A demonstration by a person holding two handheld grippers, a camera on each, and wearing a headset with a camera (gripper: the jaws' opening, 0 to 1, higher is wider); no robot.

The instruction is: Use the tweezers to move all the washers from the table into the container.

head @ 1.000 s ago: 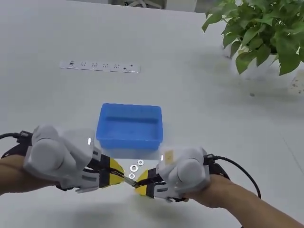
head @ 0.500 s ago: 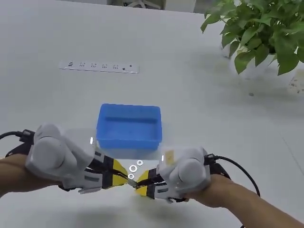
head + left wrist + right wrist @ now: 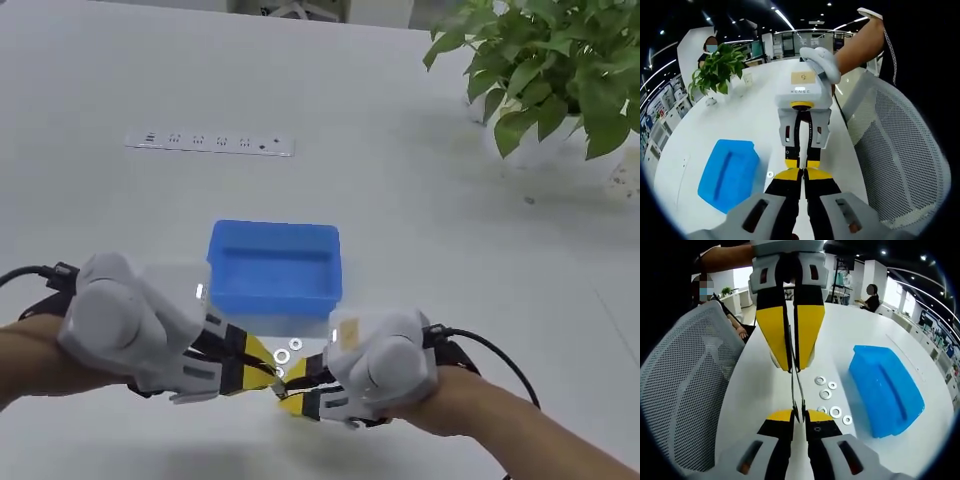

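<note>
My left gripper (image 3: 268, 372) and right gripper (image 3: 290, 388) meet tip to tip near the table's front edge. Thin metal tweezers (image 3: 793, 365) run from between the left gripper's yellow jaws down to the right gripper (image 3: 799, 416). Both pairs of jaws are closed on them. Several flat metal washers (image 3: 825, 394) lie on the white table just beside the tweezers. In the head view they (image 3: 289, 350) sit between the grippers and the blue container (image 3: 275, 265). The container (image 3: 885, 390) looks empty. In the left gripper view my left gripper (image 3: 803, 174) faces the right one.
A white power strip (image 3: 210, 141) lies beyond the container. A potted plant (image 3: 545, 70) stands at the far right. A mesh chair (image 3: 685, 390) is close behind the table's near edge. People sit in the background of the room.
Both grippers stay tip to tip on the tweezers. The left gripper has edged slightly to the right. The washers and container have not moved.
</note>
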